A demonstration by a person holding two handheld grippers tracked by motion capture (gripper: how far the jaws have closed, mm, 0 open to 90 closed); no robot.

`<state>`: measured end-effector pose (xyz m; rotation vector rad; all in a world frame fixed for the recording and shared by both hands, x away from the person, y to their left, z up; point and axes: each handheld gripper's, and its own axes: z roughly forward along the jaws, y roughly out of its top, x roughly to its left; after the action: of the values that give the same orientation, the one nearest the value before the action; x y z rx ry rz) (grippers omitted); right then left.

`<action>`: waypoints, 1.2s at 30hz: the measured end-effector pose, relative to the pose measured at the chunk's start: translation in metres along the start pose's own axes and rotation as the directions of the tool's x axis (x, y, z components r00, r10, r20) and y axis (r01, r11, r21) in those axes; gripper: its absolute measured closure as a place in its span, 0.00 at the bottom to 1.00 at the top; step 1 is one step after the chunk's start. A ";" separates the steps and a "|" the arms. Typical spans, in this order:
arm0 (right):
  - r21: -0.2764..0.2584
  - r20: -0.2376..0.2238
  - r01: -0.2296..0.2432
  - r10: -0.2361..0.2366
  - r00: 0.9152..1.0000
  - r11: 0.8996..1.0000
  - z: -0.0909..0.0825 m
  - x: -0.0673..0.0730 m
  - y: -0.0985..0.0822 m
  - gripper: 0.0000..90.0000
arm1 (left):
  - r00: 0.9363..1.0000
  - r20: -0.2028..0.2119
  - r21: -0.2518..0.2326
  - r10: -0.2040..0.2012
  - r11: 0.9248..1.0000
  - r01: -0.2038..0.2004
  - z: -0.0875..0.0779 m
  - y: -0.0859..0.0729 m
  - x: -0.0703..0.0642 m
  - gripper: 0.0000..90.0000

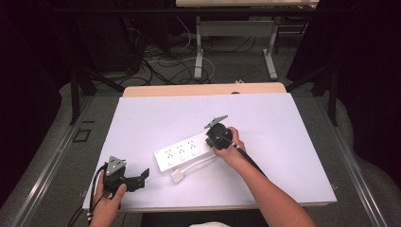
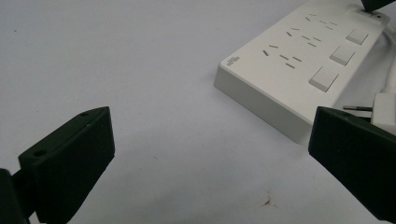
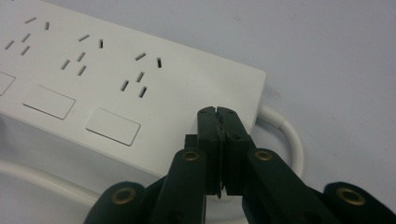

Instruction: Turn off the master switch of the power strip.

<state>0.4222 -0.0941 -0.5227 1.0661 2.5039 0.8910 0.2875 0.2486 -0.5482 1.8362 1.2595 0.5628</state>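
Pressing closed right tongs [image 3: 218,114] on the power strip [image 3: 116,79]; left tongs [image 2: 210,154] gape wide, holding nothing.

Black claw [image 3: 218,116] with brass screws (grey three-cornered plate on top), black cable.

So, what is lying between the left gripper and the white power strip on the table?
In the high view, the white plug lies between the left gripper and the power strip; otherwise the table there is bare.

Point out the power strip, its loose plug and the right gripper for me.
power strip [image 1: 182,154], high view, on its white top face.
plug [image 1: 177,177], high view, on its white body lying before the strip.
right gripper [image 3: 218,122], right gripper view, between the shut jaw tips over the strip's cable end.
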 end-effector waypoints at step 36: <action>-0.034 -0.008 -0.071 0.071 0.997 0.997 -0.013 -0.008 -0.002 0.48 | 1.000 -0.004 0.005 -0.002 1.000 0.002 0.003 0.001 0.002 0.01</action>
<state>0.4209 -0.1063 -0.5138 1.1495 2.4610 0.9548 0.2911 0.2493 -0.5486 1.8383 1.2662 0.5635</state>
